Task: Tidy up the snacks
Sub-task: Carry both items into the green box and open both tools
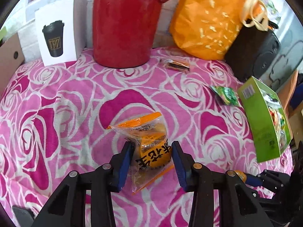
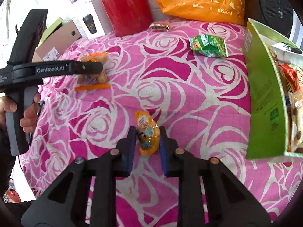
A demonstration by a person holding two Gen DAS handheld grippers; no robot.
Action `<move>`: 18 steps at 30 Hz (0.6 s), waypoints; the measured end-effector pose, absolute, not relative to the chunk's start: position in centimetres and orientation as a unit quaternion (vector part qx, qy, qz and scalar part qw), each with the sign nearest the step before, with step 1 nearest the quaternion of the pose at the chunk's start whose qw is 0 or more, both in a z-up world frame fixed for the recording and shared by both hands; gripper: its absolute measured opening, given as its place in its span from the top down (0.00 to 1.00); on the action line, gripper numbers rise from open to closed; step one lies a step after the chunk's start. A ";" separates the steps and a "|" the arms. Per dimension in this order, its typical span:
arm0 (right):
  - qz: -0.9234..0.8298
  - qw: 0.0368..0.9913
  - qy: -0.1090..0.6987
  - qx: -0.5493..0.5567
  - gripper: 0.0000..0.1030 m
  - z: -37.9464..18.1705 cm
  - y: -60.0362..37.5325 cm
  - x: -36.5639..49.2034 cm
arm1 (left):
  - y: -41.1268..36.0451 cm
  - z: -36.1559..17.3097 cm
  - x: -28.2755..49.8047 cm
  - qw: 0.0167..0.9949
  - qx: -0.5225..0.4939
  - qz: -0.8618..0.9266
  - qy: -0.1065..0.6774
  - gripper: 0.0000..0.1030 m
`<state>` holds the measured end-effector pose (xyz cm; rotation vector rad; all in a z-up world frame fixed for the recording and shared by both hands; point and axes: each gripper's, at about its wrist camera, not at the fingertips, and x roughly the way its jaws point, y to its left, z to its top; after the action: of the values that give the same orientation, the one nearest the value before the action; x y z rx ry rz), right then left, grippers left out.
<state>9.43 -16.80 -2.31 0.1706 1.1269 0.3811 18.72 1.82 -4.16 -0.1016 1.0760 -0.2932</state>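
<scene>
1. Left wrist view: the left tool (image 1: 152,147) straddles an orange-and-clear pastry packet (image 1: 149,147) lying on the pink rose-patterned cloth (image 1: 62,102) that covers the bench. Both blue pads sit against the packet's sides, closed on it. The packet's long axis runs along the fingers, its orange crimped end pointing away from the camera and the other seal pointing back between the fingers.
2. Farther off in the same view, a green snack pouch (image 1: 226,95) lies just beside the tilted green snack box (image 1: 264,121) at the right edge. A small dark wrapped snack (image 1: 177,64) lies near the red thermos (image 1: 125,24). An orange shopping bag (image 1: 210,20) leans behind it, and a white cup carton (image 1: 57,37) stands at the left.
3. Right wrist view: the right tool (image 2: 147,136) frames a small orange jelly cup (image 2: 147,134) on the cloth. The pads stand close beside it; whether they press it cannot be told. The cup's long axis points away from the camera, leaning slightly left.
4. In this view the left tool (image 2: 98,67) reaches in from the left, held by a hand (image 2: 22,111), over the pastry packet (image 2: 93,71), whose long axis runs toward the camera.
5. The green snack box (image 2: 265,94) at the right stands open, with wrapped snacks inside. The green snack pouch (image 2: 209,46) lies near its far corner.
</scene>
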 end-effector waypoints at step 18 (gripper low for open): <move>0.081 0.900 0.405 0.136 0.76 6.7 -27.5 5.1 | -12.4 7.5 13.7 0.864 0.047 -0.280 0.417 0.59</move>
<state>5.06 -27.53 6.70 0.2815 0.8390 0.1666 13.72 -12.43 7.48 0.0981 0.8737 -0.5869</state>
